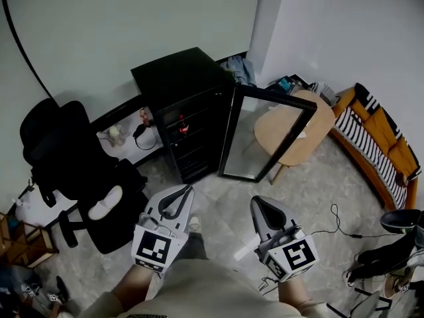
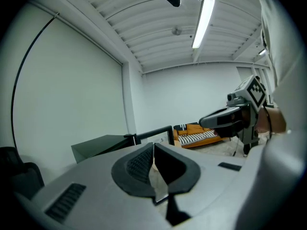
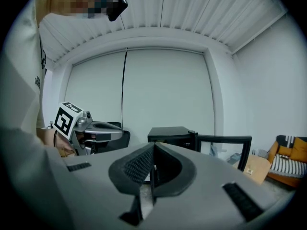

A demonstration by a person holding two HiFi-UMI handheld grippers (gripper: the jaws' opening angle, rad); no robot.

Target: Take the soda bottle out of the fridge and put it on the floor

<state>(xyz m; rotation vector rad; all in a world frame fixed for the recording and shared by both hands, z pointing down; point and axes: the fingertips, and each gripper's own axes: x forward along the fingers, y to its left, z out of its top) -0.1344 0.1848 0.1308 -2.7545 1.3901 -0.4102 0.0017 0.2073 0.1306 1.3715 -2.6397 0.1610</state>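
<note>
The black mini fridge stands against the back wall with its glass door swung open to the right. On a shelf inside, a small red item shows; I cannot tell whether it is the soda bottle. My left gripper and right gripper hover low in the head view, well short of the fridge. Both are shut and hold nothing. The left gripper view shows its pads closed, with the fridge door beyond. The right gripper view shows its pads closed too, facing the fridge.
A black office chair stands left of the fridge, by a low shelf with small items. A round wooden table sits just behind the open door. An orange striped sofa is at the right. A cable lies on the floor.
</note>
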